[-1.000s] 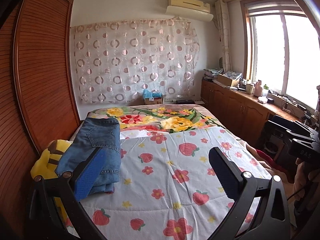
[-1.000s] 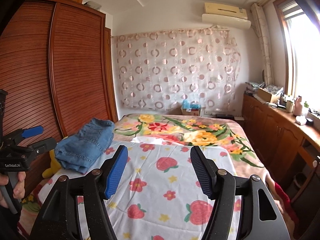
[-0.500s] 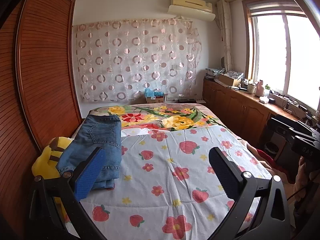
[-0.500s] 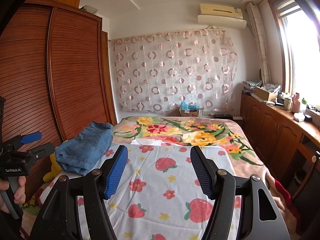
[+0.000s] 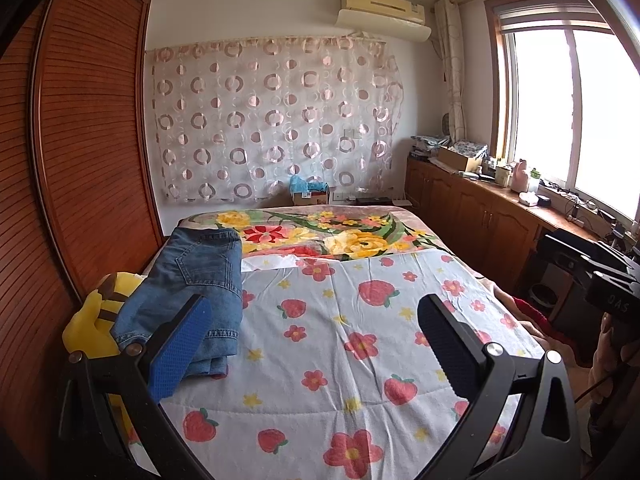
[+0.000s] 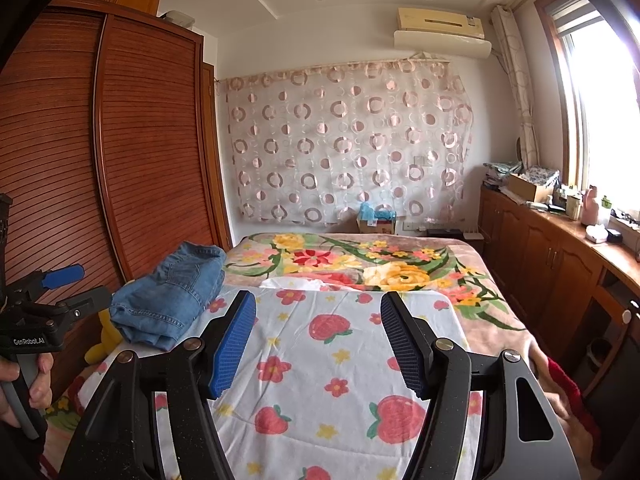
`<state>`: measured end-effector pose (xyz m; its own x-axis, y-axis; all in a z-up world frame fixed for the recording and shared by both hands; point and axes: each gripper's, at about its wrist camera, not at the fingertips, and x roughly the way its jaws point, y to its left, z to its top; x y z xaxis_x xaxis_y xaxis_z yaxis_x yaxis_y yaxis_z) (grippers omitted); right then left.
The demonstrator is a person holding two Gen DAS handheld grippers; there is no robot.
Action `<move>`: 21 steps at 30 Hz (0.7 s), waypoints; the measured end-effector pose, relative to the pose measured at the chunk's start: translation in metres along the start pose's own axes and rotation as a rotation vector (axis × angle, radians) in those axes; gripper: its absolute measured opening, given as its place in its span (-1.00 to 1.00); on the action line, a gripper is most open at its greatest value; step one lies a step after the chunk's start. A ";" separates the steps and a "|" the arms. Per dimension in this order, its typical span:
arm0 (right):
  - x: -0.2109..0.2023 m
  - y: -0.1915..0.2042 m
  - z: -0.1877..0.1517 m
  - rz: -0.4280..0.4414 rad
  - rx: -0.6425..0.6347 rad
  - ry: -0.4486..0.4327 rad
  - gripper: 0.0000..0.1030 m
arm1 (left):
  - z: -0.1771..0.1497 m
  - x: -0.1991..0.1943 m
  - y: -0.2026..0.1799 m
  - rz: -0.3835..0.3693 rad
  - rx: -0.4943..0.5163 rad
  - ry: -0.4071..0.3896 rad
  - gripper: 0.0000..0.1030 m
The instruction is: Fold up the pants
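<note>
We see the folded blue jeans lying at the bed's left edge, beside the wooden wardrobe and partly over a yellow plush toy. Our left gripper and right gripper hover over the strawberry-print quilt, fingers spread, pinching nothing.

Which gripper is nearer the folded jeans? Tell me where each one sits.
Left. The left gripper hangs open just short of the folded jeans, its blue pad overlapping them in view. The right gripper is open over mid-quilt, the jeans off to its left.
</note>
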<state>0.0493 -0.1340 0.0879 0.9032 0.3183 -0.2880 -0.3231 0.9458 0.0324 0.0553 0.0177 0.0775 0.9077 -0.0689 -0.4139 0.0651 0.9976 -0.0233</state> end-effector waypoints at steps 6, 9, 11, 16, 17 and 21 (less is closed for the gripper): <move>0.000 0.000 0.000 0.000 0.002 -0.001 0.30 | 0.001 0.000 0.000 0.000 0.002 0.000 1.00; -0.001 -0.001 0.001 -0.001 0.001 -0.001 0.30 | 0.001 0.000 0.000 -0.001 0.003 0.000 1.00; 0.000 0.000 0.000 -0.002 0.000 -0.001 0.30 | 0.001 0.000 -0.001 0.000 0.003 0.000 1.00; -0.001 0.001 -0.001 -0.004 0.000 -0.002 0.30 | 0.001 0.000 -0.002 -0.001 0.003 -0.001 1.00; -0.001 0.001 -0.001 -0.003 0.000 -0.002 0.30 | 0.001 0.000 -0.002 -0.002 0.003 -0.001 1.00; -0.002 0.000 -0.001 -0.002 0.002 -0.003 0.30 | 0.001 -0.001 -0.003 0.002 0.003 -0.005 1.00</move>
<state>0.0476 -0.1342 0.0878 0.9048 0.3163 -0.2852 -0.3204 0.9467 0.0334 0.0550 0.0152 0.0791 0.9097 -0.0667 -0.4098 0.0642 0.9977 -0.0200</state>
